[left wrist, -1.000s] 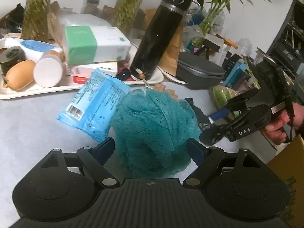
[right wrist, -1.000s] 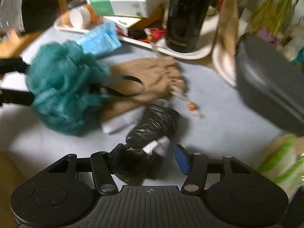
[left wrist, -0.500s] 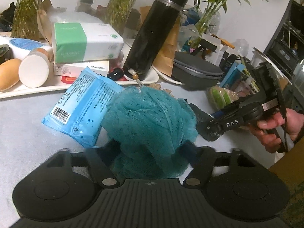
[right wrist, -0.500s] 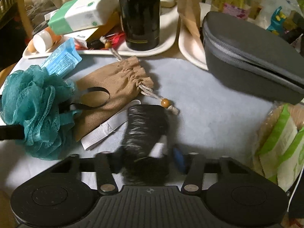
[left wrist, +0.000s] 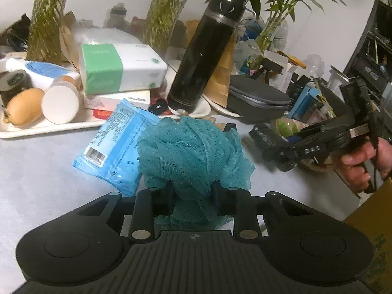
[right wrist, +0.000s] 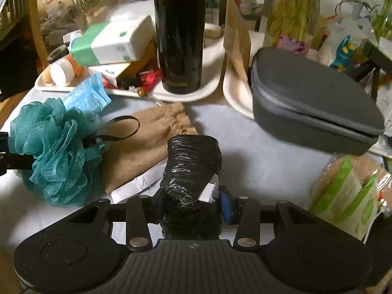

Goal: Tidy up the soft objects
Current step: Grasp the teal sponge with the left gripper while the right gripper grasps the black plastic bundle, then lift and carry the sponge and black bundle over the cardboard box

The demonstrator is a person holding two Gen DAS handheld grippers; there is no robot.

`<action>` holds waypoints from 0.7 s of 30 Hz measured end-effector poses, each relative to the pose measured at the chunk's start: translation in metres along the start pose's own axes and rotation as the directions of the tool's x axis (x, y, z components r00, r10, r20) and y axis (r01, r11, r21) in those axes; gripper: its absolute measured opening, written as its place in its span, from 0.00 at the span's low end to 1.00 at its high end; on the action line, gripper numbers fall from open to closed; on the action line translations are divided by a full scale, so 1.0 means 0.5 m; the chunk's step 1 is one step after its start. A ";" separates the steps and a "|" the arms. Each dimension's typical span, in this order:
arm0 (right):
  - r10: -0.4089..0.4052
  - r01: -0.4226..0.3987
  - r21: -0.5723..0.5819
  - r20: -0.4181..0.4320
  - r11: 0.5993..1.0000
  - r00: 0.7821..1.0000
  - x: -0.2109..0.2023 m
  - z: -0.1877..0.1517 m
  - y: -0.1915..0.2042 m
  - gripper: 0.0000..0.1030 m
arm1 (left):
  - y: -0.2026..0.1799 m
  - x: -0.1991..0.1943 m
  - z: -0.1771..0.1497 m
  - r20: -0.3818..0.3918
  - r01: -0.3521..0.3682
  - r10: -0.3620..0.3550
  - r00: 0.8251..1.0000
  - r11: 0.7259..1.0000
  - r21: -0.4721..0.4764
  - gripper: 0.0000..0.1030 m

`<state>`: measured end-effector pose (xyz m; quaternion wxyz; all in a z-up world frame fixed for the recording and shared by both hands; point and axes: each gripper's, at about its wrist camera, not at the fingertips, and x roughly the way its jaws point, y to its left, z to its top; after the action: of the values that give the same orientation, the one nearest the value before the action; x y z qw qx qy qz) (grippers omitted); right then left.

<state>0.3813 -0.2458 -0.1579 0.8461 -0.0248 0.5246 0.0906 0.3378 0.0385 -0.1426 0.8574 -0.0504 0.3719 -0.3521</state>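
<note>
Pinching the lower part of a teal mesh bath pouf (left wrist: 193, 152) between the left tongs (left wrist: 192, 191), just drawn in narrow around it, mesh bulging above and to both sides. Roughly round, so no clear long axis; black ribbon loop (right wrist: 122, 127) trailing off it across a tan drawstring cloth pouch (right wrist: 152, 142). Sitting on the pale grey surface (left wrist: 36, 176), touching a light blue flat wipes packet (left wrist: 117, 144) on its left.

Clamping the near end of a black crinkled plastic-wrapped roll (right wrist: 193, 166) in the right tongs (right wrist: 191, 203), also just closed further. Long axis running away from the right wrist camera and leaning slightly rightward, far end raised above the pouch edge. White elastic strap (right wrist: 137, 183) lying under it, beside the pouch.

Further back, a white oblong tray (left wrist: 49, 127) carrying a green-and-white tissue pack (left wrist: 120, 71), flat boxes beneath it, a white-capped bottle (left wrist: 61, 100) on its side and a brown egg-shaped object (left wrist: 22, 105). Standing upright on a white plate (right wrist: 208, 85), a tall black flask (right wrist: 180, 31). Right of that, a grey zipped hard case (right wrist: 313, 105), closed, contents hidden. Near right edge, a clear bag of green-and-tan sponges (right wrist: 348, 191).
</note>
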 end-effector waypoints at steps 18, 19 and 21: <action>0.034 -0.046 0.103 0.111 0.994 0.993 -0.203 -0.033 -0.019 0.45 | -0.040 -0.134 0.019 0.070 -0.132 0.135 0.988 0.990 -0.042 0.25; 0.029 -0.041 0.097 0.117 0.994 0.993 -0.213 -0.035 -0.013 0.45 | -0.043 -0.142 0.020 0.073 -0.136 0.139 0.988 0.990 -0.042 0.25; 0.025 -0.037 0.090 0.126 0.995 0.992 -0.233 -0.040 -0.002 0.45 | -0.051 -0.158 0.022 0.083 -0.141 0.144 0.986 0.989 -0.043 0.25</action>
<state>0.3134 -0.2643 -0.0632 0.8759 0.0283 0.4749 0.0809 0.2929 0.0682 -0.0780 0.8946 -0.0548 0.3437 -0.2803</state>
